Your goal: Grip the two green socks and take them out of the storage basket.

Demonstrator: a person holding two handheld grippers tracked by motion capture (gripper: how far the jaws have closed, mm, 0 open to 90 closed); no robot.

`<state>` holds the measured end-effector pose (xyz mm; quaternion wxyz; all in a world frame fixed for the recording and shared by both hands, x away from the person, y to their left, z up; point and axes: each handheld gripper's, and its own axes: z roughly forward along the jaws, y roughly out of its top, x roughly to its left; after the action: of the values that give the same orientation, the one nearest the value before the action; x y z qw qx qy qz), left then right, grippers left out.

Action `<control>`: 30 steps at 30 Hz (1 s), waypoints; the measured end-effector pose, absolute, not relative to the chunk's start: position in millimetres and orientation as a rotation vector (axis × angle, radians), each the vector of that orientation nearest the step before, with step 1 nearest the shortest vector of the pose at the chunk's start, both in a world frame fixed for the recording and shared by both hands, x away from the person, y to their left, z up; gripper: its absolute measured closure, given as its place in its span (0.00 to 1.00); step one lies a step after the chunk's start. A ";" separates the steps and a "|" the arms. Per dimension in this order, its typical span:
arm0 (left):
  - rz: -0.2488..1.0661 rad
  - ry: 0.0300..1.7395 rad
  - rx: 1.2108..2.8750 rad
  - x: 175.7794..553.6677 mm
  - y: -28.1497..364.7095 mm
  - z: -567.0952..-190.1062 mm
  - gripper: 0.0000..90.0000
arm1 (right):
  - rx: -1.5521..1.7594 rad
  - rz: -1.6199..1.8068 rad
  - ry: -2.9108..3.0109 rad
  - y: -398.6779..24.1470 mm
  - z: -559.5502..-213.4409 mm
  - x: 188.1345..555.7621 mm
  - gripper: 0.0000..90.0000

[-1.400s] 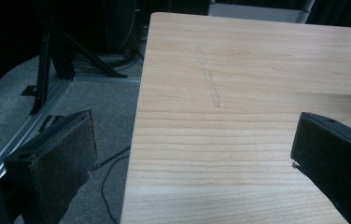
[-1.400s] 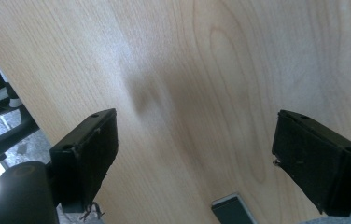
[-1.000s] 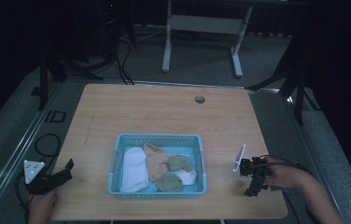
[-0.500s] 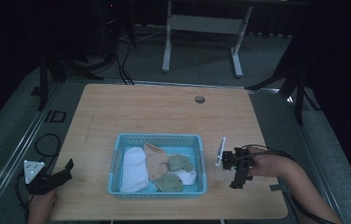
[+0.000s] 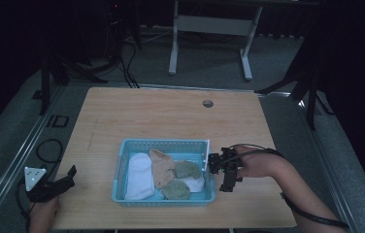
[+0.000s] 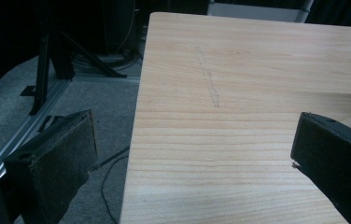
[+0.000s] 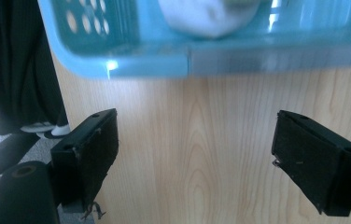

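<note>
High view: right gripper (image 5: 218, 165), jaws wide, empty, just beside basket (image 5: 122, 160) near bench's front edge. Go over rim, pinch white sock (image 5: 196, 183) w/o snagging wall. Left gripper (image 5: 57, 183) idle, released.

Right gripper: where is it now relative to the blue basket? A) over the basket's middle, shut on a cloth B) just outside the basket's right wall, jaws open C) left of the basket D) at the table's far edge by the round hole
B: the right gripper sits beside the right wall of the blue basket, its jaws spread with bare tabletop between them.
</note>
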<state>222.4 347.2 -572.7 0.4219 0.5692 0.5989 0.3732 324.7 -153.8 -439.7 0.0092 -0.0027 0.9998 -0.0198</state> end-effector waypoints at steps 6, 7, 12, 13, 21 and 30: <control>0.934 1.498 1.426 222.3 347.3 -572.7 0.01 | -0.073 -0.047 3.123 -127.2 -435.9 322.9 0.16; 0.934 1.498 1.425 222.4 347.3 -572.7 0.01 | -0.077 -0.052 3.122 -124.0 -436.0 322.5 0.16; 0.933 1.495 1.428 222.5 347.6 -572.7 0.01 | -0.133 -0.050 3.115 -103.9 -436.2 319.6 0.16; 0.933 1.496 1.428 222.5 347.5 -572.7 0.01 | -0.138 -0.047 3.118 -99.3 -436.1 319.1 0.16; 0.929 1.498 1.424 222.7 347.4 -572.8 0.01 | -0.250 0.011 3.110 -81.5 -438.2 311.3 0.15; 0.929 1.498 1.430 222.8 347.3 -572.7 0.01 | -0.302 -0.048 3.093 -68.3 -458.9 312.2 0.33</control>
<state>222.8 347.3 -572.7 0.4223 0.5710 0.5983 0.3710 312.2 -68.3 -458.9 0.0168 -0.0972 0.9950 -0.0154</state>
